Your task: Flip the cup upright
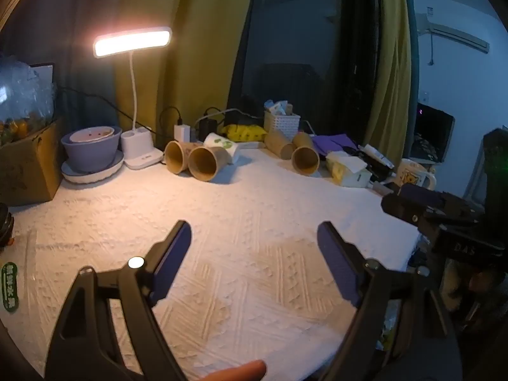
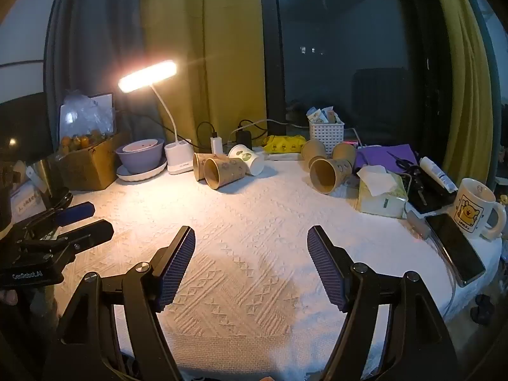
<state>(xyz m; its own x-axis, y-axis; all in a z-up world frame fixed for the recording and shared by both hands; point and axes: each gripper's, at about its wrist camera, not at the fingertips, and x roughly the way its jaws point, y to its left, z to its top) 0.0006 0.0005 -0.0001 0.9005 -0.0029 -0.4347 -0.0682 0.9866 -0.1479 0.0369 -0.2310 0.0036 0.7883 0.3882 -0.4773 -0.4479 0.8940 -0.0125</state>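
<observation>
Brown paper cups [image 2: 222, 171] lie on their sides right of the white desk lamp [image 2: 177, 158]; your left gripper [image 1: 254, 247] and right gripper [image 2: 250, 250] are both spread, empty. Squeezing hard may crush one.

I see a white woven cloth [image 2: 254, 222] with a raised, rough pattern over the table. The brown cups [image 2: 222, 171] look like matt kraft paper; the white cup [image 2: 247, 157] is paper too, slightly smoother. My right gripper [image 2: 250, 266] has matt black plastic arms, shiny metal screws and ribbed blue pads [image 2: 177, 266]; the left gripper [image 1: 254, 266] looks the same. The mug [image 2: 473, 209] is glossy ceramic, the phone [image 2: 454, 247] glossy glass, the box [image 2: 89, 168] dull cardboard, the basket [image 2: 327, 133] perforated white plastic.
</observation>
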